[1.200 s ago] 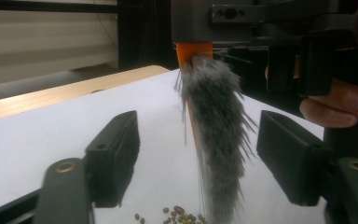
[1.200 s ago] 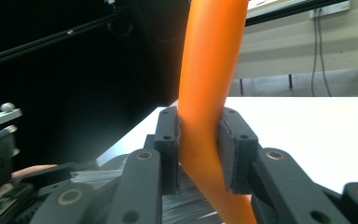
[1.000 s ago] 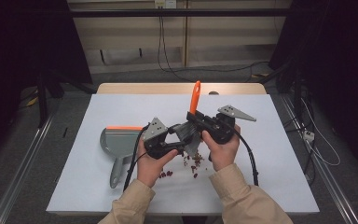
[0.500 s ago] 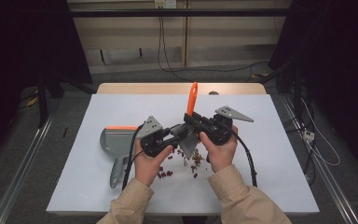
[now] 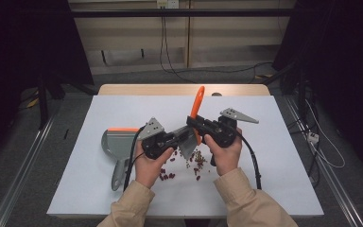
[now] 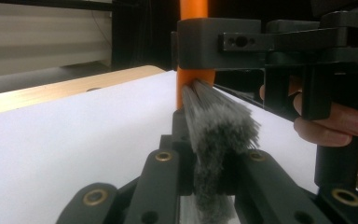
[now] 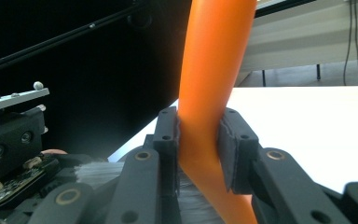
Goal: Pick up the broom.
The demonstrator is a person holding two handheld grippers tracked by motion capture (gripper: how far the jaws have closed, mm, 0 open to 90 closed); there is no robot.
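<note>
Centre of the high view: both hands meet over the white table (image 5: 99,189), holding one small brush (image 5: 194,124) between them.

Right gripper (image 5: 199,126): jaws clamped on the brush's orange handle (image 7: 209,93); pads press on both sides in the right gripper view. The handle rises past the jaws toward the top of the frame, slightly bowed.

Left gripper (image 5: 182,138): jaws have just been closing, and now pinch the grey bristles (image 6: 216,135), squeezing the tuft narrow between them in the left gripper view.

Long axis of the brush: steep, handle tip up and toward the far table edge, bristle end down and left toward the left gripper. Each hand holds its own end, with the grippers nearly touching.

Below the brush, lower centre: scattered red beans (image 5: 170,175). Grey dustpan (image 5: 116,146) with an orange lip lies flat at centre left, just beside the left hand; beans lie between brush and pan.

Judgement: next move likely sweeps the beans leftward to the pan.
</note>
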